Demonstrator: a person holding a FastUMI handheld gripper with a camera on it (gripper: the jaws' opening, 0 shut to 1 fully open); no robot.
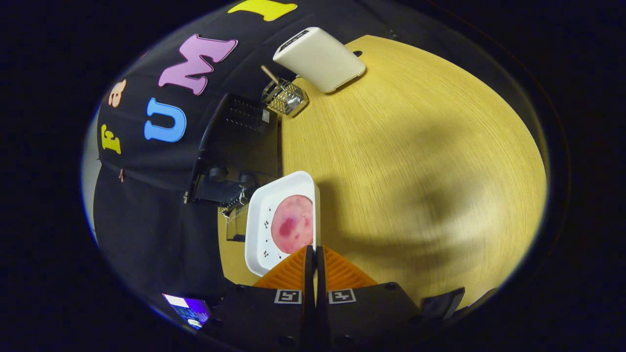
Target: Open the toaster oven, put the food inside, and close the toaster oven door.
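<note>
The gripper (pixel 315 254) fingers pinch the rim of a white square tray (pixel 259 230) bearing a round pink meat patty (pixel 292 224), at 11 o'clock; the black toaster oven (pixel 230 156) stands beyond, on the wooden table (pixel 415 161).
</note>
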